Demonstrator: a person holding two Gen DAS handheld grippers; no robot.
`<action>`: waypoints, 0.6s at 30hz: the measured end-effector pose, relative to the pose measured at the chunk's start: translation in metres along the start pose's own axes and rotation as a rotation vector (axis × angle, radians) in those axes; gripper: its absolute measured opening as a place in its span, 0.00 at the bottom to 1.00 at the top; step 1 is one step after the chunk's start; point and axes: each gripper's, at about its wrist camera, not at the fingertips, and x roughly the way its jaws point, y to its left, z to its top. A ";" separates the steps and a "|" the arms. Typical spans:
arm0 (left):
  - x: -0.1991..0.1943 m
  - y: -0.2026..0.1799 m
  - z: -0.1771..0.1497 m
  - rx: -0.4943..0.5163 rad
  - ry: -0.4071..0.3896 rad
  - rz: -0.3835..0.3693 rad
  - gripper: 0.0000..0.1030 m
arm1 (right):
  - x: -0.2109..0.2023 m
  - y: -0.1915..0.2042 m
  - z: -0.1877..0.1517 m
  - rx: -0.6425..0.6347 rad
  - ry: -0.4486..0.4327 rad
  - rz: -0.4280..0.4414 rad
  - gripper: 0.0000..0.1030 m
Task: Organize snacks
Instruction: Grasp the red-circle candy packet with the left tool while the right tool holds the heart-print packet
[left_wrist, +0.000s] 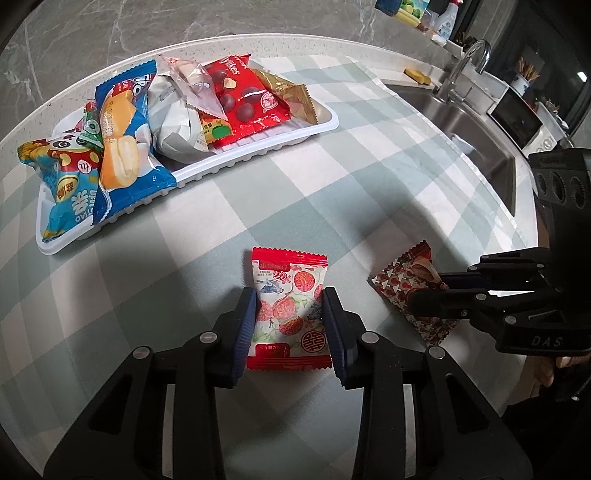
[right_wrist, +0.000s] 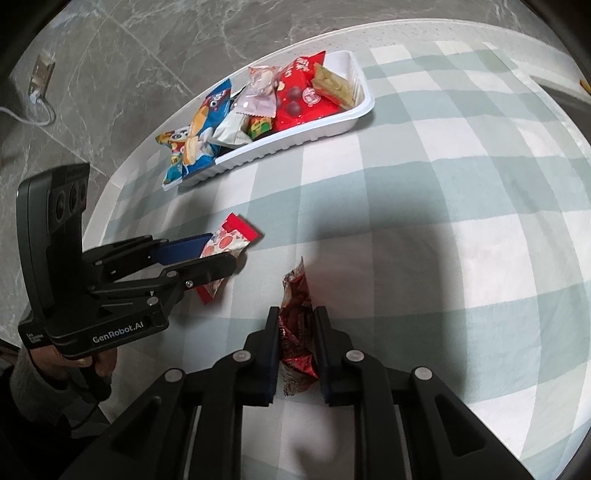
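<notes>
A white tray (left_wrist: 258, 146) at the back left holds several snack packets; it also shows in the right wrist view (right_wrist: 332, 123). My left gripper (left_wrist: 290, 301) is shut on a red-and-white lychee-print packet (left_wrist: 290, 302), which lies on the checked cloth; it also shows in the right wrist view (right_wrist: 229, 243). My right gripper (right_wrist: 295, 317) is shut on a dark red patterned packet (right_wrist: 295, 317), held edge-on. In the left wrist view that packet (left_wrist: 406, 280) lies to the right of the lychee packet, with the right gripper (left_wrist: 428, 295) on it.
A green-and-white checked cloth (left_wrist: 332, 177) covers the round table. A steel sink (left_wrist: 461, 122) with a tap (left_wrist: 469, 62) is at the right, with bottles and a microwave (left_wrist: 517, 118) behind. Grey marble floor (right_wrist: 110, 55) lies beyond the table's edge.
</notes>
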 end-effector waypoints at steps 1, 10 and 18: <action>-0.001 0.000 0.000 -0.002 -0.001 -0.002 0.33 | -0.001 -0.001 0.000 0.008 -0.001 0.005 0.18; -0.008 0.004 0.002 -0.022 -0.014 -0.013 0.32 | -0.005 -0.009 0.004 0.078 -0.010 0.068 0.18; -0.016 0.007 0.005 -0.038 -0.033 -0.017 0.33 | -0.009 -0.012 0.009 0.112 -0.022 0.111 0.18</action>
